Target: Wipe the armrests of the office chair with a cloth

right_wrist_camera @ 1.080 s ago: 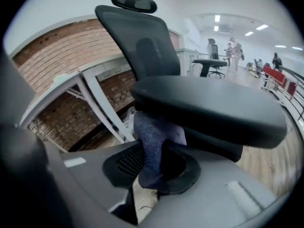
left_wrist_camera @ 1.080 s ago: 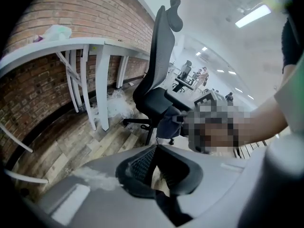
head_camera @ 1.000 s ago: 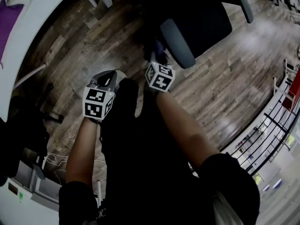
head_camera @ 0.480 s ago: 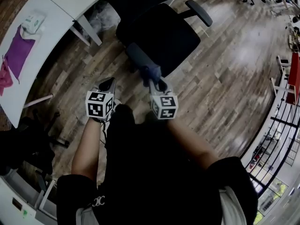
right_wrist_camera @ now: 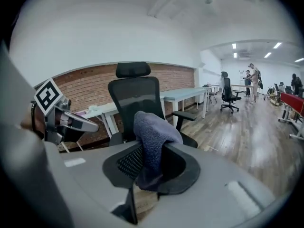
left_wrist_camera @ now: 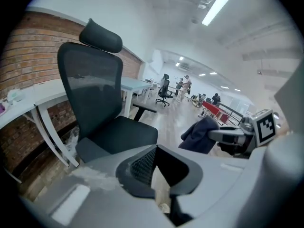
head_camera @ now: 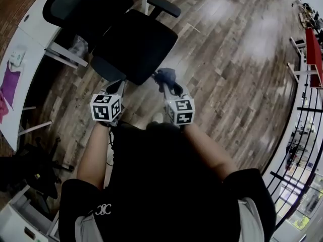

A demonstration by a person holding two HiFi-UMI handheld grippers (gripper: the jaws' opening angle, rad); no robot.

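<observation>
The black office chair [head_camera: 133, 44] stands ahead of me, with its near armrest [head_camera: 107, 68] toward my left gripper and its far armrest [head_camera: 166, 6] beyond the seat. My right gripper [head_camera: 169, 84] is shut on a blue-grey cloth [head_camera: 165, 76], held in the air just off the seat's front corner and touching nothing. In the right gripper view the cloth [right_wrist_camera: 152, 127] bulges up between the jaws. My left gripper [head_camera: 117, 87] hangs shut and empty just short of the near armrest [left_wrist_camera: 92, 148].
A white desk [head_camera: 30, 19] runs along the left wall with a purple cloth [head_camera: 10, 82] on it. Dark equipment [head_camera: 28, 155] sits on the floor at my left. A railing [head_camera: 303, 84] borders the right side. Wooden floor [head_camera: 227, 49] stretches ahead and right.
The right gripper with the cloth has slid off the front end of the near armrest and now hangs beside the seat. The chair lies farther off as I have stepped back.
</observation>
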